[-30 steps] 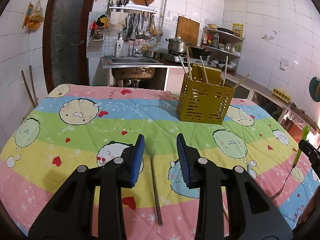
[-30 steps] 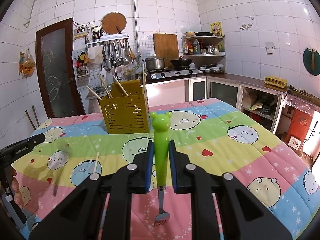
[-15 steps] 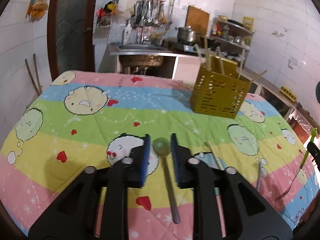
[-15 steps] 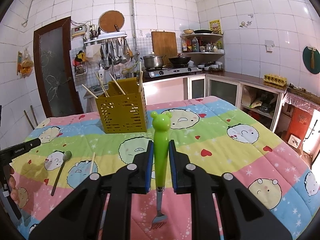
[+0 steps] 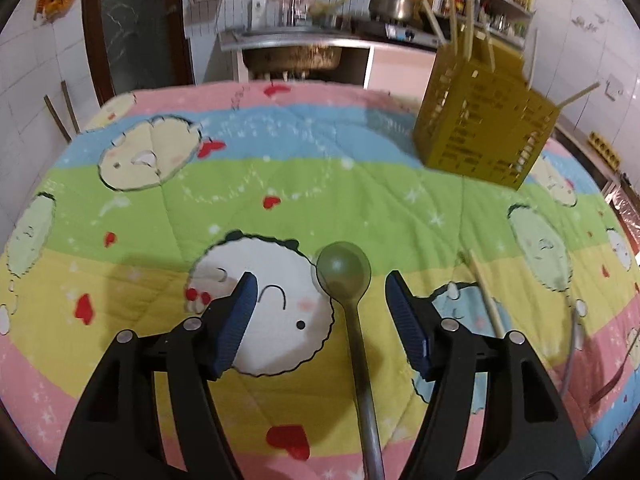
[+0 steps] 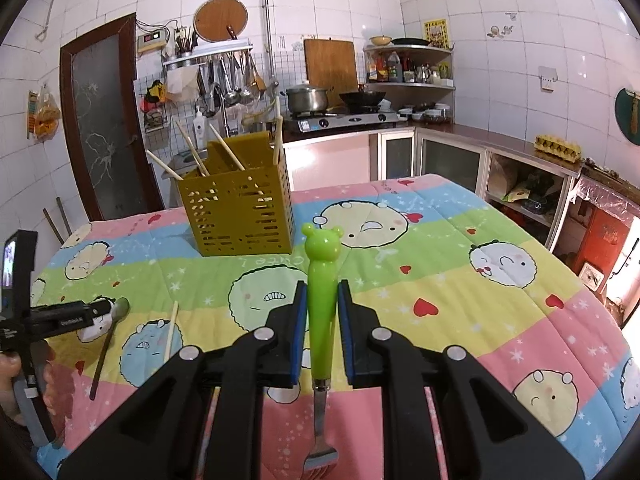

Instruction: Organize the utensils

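Nearest, left tool [image 5: 318, 312] tipped down over the quilt-covered counter [image 5: 120, 264], jaws opening, blue pads [image 5: 236, 320] wide on either side of a spoon [image 5: 352, 308], not touching it. Lies flat on the quilt, bowl pointing away, long thin handle running back under the tool. Looks like stiff, light metal, smooth and likely slippery; best taken across the handle just behind the bowl, where the pads can bite without it pivoting. Sits low in soft fabric, so pads probably need to press in a little. Beside it, a loose chopstick [image 5: 486, 292]. Right tool [image 6: 322, 328] clamped narrow on the green bear-topped handle of a fork [image 6: 322, 280], tines hanging down. Farther back, yellow slotted utensil holder [image 6: 240, 216] upright, several chopsticks already inside.
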Action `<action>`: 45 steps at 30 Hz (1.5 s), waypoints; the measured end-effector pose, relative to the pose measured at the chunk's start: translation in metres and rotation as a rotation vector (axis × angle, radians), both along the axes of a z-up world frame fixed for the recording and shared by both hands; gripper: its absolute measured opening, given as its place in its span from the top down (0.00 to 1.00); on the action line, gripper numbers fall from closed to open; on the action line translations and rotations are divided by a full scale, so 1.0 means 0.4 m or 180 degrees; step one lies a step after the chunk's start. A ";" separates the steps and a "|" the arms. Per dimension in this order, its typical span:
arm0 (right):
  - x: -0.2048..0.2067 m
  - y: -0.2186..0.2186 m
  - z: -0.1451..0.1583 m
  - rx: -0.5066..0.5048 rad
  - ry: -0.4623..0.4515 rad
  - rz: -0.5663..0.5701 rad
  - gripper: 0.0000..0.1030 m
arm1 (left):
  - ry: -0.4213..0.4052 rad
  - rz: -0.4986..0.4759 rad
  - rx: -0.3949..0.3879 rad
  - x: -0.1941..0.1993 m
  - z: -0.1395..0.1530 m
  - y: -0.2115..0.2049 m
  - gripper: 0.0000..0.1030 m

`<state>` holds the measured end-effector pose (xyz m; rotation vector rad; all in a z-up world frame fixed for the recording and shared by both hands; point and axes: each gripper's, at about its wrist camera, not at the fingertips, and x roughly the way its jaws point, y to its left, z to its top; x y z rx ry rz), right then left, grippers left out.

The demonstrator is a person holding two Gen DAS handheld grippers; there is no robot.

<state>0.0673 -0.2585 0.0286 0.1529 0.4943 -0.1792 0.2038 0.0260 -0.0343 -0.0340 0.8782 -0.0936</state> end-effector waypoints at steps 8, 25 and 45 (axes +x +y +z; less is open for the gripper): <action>0.032 0.000 -0.005 -0.0006 0.0042 0.0033 0.85 | 0.0183 -0.0007 0.0004 0.058 -0.038 -0.026 0.38; 0.058 0.025 0.001 -0.0053 0.0046 0.0085 0.85 | -0.0018 -0.0084 0.0050 0.063 -0.005 -0.044 0.66; 0.067 0.028 0.064 -0.0069 -0.0211 0.0076 0.85 | -0.1129 -0.0266 -0.0027 -0.067 0.227 -0.078 0.66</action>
